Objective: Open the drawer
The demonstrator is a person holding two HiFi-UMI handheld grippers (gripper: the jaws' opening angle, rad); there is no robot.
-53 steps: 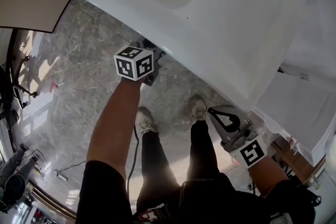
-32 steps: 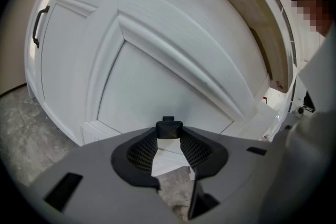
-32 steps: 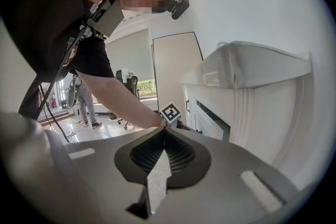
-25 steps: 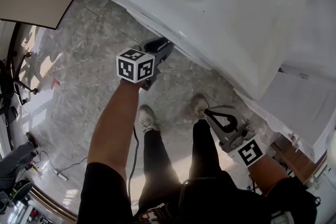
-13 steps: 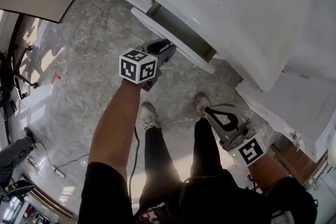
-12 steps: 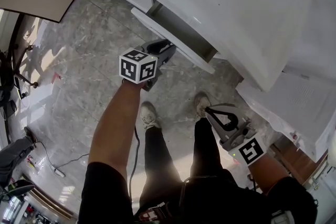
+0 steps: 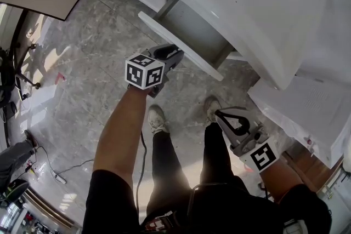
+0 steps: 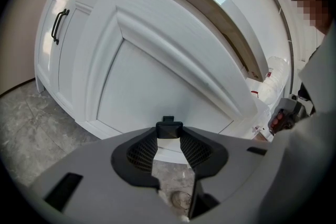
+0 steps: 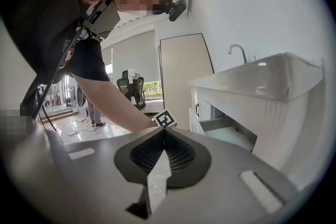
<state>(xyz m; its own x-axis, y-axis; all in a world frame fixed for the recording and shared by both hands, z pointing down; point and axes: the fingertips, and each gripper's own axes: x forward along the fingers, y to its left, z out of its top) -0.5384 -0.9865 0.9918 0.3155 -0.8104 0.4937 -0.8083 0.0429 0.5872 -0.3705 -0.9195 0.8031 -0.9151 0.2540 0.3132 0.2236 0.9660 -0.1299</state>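
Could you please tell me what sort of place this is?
Probably a washroom or kitchenette: a white cabinet with an open drawer, a tap on its countertop, and a marble-look floor.

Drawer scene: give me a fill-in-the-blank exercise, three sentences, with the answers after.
1. The left gripper is closed on the drawer's black ____.
2. The drawer is not shut; it stands partly ____.
3. The right gripper has its jaws together and holds ____.

Missing words: handle; open; nothing
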